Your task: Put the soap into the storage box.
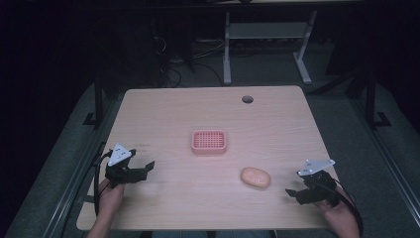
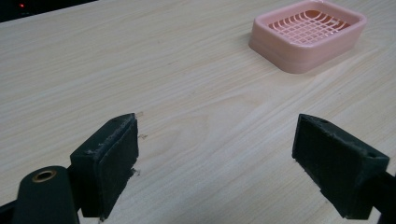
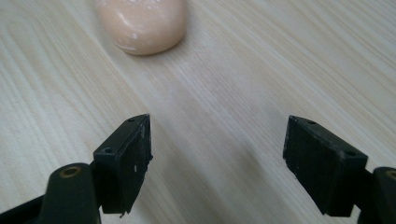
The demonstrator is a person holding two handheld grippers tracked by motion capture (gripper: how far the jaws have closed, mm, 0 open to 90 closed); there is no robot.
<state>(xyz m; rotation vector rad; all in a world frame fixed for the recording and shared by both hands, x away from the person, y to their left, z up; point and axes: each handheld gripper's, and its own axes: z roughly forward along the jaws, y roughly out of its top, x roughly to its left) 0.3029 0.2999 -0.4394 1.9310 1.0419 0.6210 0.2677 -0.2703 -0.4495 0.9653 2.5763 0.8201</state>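
A pink slotted soap dish [image 1: 209, 141] sits near the middle of the wooden table [image 1: 198, 109]. A peach-coloured bar of soap [image 1: 255, 177] lies to its front right. My left gripper [image 1: 147, 167] rests at the table's front left, open and empty, aimed toward the soap dish [image 2: 308, 33]. My right gripper [image 1: 291, 193] is at the front right, open with nothing between its jaws. In the right gripper view the soap [image 3: 142, 23] lies a short way ahead of the right gripper [image 3: 217, 154], slightly left. The left gripper [image 2: 217, 158] has bare wood between its jaws.
A round cable hole [image 1: 247, 99] is near the table's far edge. Beyond the table stand a white desk frame [image 1: 267, 34] and dark cables on the floor. A hand holds each gripper at the near edge.
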